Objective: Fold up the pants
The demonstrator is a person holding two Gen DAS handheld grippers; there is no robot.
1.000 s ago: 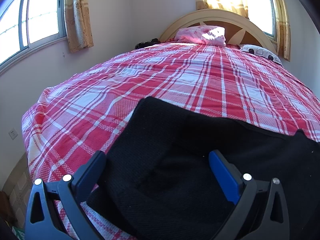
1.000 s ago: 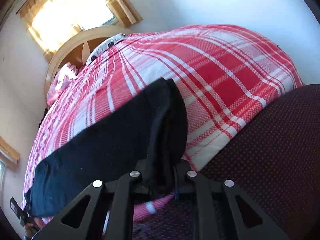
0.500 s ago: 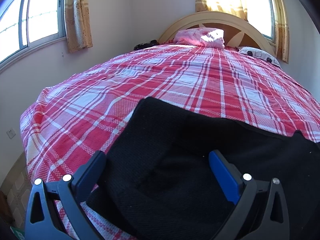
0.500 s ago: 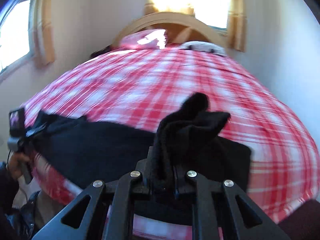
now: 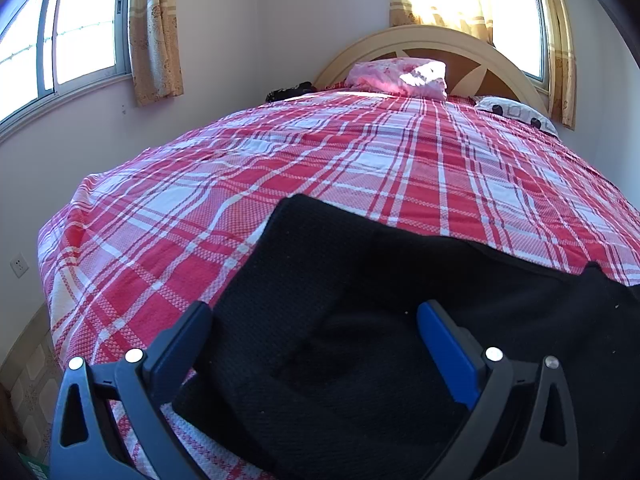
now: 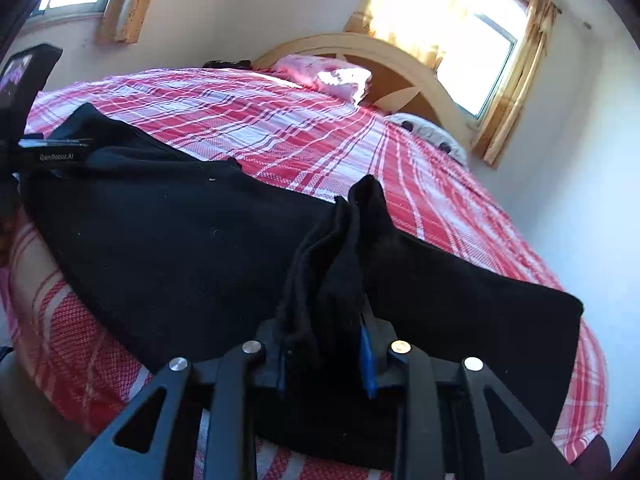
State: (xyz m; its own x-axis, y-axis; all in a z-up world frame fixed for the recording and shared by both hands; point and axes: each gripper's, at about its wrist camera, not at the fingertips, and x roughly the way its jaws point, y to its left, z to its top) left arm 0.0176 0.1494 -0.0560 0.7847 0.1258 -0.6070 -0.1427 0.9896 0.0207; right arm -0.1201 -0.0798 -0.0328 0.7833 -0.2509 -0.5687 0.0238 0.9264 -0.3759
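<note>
Black pants (image 5: pixel 360 288) lie across the near end of a bed with a red and white plaid cover (image 5: pixel 320 168). My left gripper (image 5: pixel 314 344) is open, its blue-padded fingers wide apart just above one end of the pants, holding nothing. My right gripper (image 6: pixel 324 360) is shut on a bunched end of the pants (image 6: pixel 344 240), lifted over the rest of the pants (image 6: pixel 168 240) on the bed. The left gripper's body shows at the far left of the right wrist view (image 6: pixel 24 152).
A pink pillow (image 5: pixel 400 76) and a white patterned pillow (image 5: pixel 516 114) lie at the curved wooden headboard (image 5: pixel 432 44). A dark item (image 5: pixel 290 90) sits at the bed's far left corner. Walls with curtained windows stand left and behind the bed.
My right gripper has swung leftward with the pants end in it, bringing that end over the rest of the pants. My left gripper has stayed open in place.
</note>
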